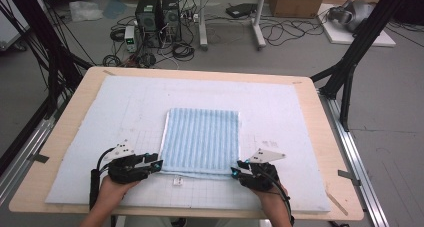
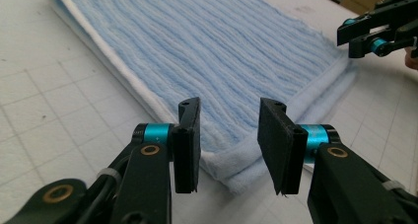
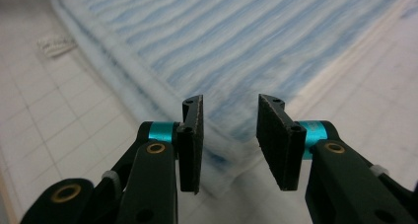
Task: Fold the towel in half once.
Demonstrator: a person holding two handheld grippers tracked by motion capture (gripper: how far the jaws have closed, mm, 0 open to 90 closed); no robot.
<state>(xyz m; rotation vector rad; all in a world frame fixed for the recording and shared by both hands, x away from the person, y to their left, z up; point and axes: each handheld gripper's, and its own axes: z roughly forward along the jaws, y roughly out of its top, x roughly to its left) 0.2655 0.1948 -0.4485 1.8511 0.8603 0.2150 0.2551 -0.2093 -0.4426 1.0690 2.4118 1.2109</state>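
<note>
High view: folded blue-striped towel (image 1: 201, 141) lies flat, seemingly two layers; both tools' jaws apart at its near corners

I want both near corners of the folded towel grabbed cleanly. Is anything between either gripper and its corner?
Nothing visible. The left gripper and right gripper each stand with jaws open right at a near corner of the towel, with only bare mat around. A small white tag lies on the mat between them, clear of both.

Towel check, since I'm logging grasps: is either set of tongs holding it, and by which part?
Nothing is held. The left tongs and right tongs stand open at the near corners of the folded towel, pads not pressing on it.
</note>
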